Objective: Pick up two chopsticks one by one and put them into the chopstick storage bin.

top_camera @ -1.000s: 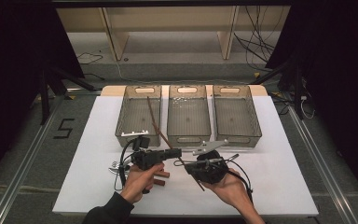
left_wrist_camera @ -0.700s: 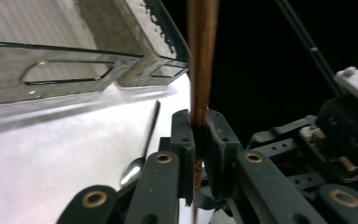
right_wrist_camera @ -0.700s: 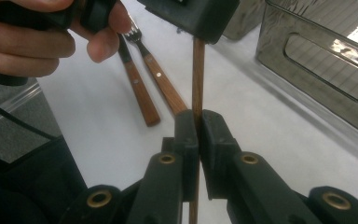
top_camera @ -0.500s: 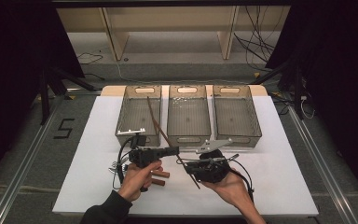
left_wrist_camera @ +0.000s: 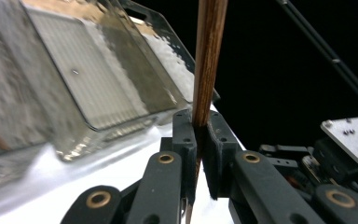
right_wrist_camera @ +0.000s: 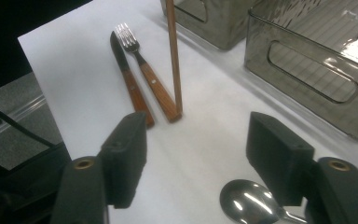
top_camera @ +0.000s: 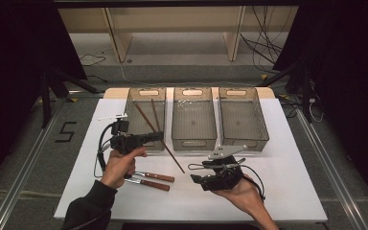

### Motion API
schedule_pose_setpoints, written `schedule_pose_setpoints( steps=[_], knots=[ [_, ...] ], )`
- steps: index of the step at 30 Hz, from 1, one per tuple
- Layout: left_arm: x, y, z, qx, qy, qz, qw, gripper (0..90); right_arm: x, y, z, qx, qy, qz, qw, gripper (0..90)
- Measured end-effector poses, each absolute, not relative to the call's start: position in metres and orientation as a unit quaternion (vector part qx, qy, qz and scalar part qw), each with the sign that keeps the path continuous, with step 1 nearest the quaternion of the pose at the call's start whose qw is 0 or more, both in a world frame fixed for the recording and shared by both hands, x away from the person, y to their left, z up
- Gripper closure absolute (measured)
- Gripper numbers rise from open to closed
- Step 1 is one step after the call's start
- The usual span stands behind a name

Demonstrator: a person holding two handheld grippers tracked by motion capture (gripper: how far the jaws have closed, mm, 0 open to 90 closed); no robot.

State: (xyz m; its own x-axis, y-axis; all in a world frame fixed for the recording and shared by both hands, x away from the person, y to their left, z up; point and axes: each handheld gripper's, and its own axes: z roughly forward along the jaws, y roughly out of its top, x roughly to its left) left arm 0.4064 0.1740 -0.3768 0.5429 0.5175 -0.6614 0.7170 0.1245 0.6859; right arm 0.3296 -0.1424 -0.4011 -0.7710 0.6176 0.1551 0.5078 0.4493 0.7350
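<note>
In the high view, the left gripper (top_camera: 157, 137) sits at the near edge of the left bin (top_camera: 145, 117), clamping a wooden chopstick (top_camera: 158, 136) that slants from the bin to the white table (top_camera: 278, 191). In the left gripper view, the jaws pinch the chopstick (left_wrist_camera: 207, 60) tight. In the right gripper view, the right gripper (right_wrist_camera: 196, 158) gapes wide over a spoon (right_wrist_camera: 247, 203), near a knife (right_wrist_camera: 129, 84) and fork (right_wrist_camera: 145, 72).

Bright white table (top_camera: 278, 191) amid dark surroundings; glare on bins (right_wrist_camera: 317, 51), close jaws blurred.
</note>
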Motion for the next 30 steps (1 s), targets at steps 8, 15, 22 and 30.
schedule_pose_setpoints(
  steps=[8,15,22,30],
  knots=[
    [0.427,0.197,-0.356,0.662,0.484,-0.053,0.57,83.9,0.325,-0.151,-0.407,0.334,0.848,0.405,0.075,31.9],
    [0.447,0.214,-0.34,0.658,0.498,-0.027,0.565,83.9,0.321,-0.155,-0.406,0.338,0.84,0.416,0.08,28.8],
    [0.464,0.226,-0.331,0.653,0.517,-0.001,0.554,83.7,0.316,-0.16,-0.409,0.339,0.839,0.417,0.083,25.7],
    [0.487,0.23,-0.333,0.651,0.538,0.02,0.535,83.7,0.313,-0.164,-0.412,0.339,0.837,0.421,0.087,24.2]
  ],
)
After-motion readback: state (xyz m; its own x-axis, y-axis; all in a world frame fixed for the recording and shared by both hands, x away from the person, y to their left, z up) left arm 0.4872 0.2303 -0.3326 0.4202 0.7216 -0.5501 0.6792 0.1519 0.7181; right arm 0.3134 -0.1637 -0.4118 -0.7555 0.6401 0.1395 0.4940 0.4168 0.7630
